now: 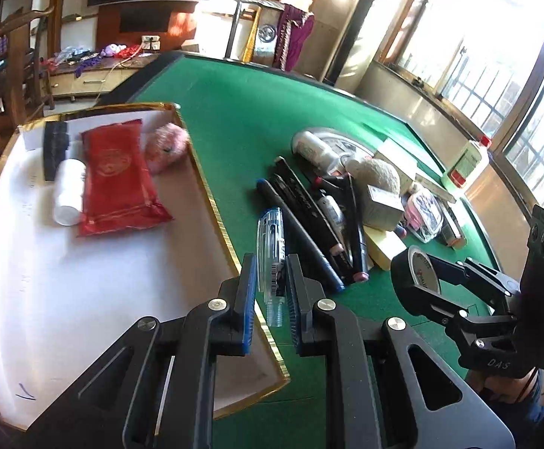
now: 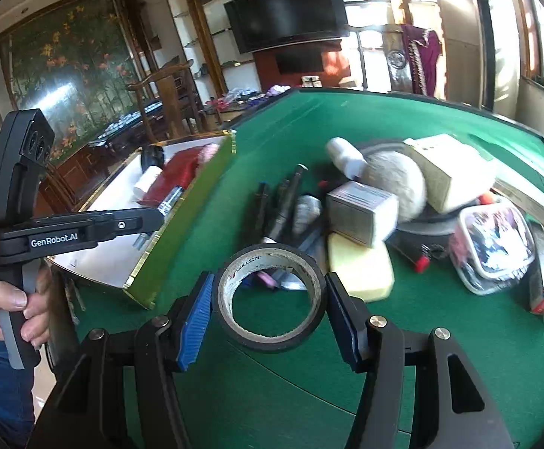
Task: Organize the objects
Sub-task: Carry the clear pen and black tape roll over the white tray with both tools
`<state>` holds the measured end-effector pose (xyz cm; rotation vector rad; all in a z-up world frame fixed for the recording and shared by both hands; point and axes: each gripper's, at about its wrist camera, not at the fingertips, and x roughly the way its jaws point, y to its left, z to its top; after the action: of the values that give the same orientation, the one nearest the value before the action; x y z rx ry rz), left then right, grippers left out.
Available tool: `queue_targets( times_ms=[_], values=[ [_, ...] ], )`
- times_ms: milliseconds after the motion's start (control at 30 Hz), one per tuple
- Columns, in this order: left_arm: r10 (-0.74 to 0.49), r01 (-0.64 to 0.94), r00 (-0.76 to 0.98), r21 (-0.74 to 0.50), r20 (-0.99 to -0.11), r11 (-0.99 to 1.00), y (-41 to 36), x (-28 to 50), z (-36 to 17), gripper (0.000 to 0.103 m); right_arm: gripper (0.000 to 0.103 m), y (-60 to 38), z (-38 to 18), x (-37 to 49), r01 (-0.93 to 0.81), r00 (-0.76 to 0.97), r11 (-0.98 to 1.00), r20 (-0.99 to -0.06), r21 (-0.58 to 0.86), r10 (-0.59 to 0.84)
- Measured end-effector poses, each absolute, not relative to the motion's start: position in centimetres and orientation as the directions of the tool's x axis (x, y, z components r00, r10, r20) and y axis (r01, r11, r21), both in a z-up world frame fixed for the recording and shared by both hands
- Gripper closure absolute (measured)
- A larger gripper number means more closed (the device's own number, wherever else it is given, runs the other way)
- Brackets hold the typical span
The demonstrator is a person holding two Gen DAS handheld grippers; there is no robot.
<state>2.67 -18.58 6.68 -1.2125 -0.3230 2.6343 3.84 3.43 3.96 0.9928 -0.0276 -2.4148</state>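
Note:
My left gripper is shut on a clear pen with blue print, held over the right rim of the gold-edged white box. The box holds a red pouch, a white bottle, a black block and a pink fluffy ball. My right gripper is shut on a roll of black tape, lifted above the green felt. In the right wrist view the left gripper reaches over the box wall with the pen.
A pile lies on the green table: several black markers, a beige fluffy ball, small boxes, a yellow sponge, a clear pouch. A person's hand grips the left handle. Chairs and a TV stand behind.

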Motion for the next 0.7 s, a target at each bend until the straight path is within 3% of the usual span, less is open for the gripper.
queue_targets(
  times_ms=[200,700],
  values=[
    [0.249,-0.04,-0.66,-0.297,-0.709,-0.954,-23.9,3.6,7.4,0.089,0.044,-2.0,6.1,3.1,0.524,-0.57,-0.828,-0.641,0.198,-0.514],
    [0.133,0.142,-0.6,-0.269,-0.789,-0.953,-35.3,1.7,4.4,0.089,0.044,-15.9,8.2,-3.6,0.608,-0.452,-0.772,-0.717,0.188,-0.531]
  ],
)
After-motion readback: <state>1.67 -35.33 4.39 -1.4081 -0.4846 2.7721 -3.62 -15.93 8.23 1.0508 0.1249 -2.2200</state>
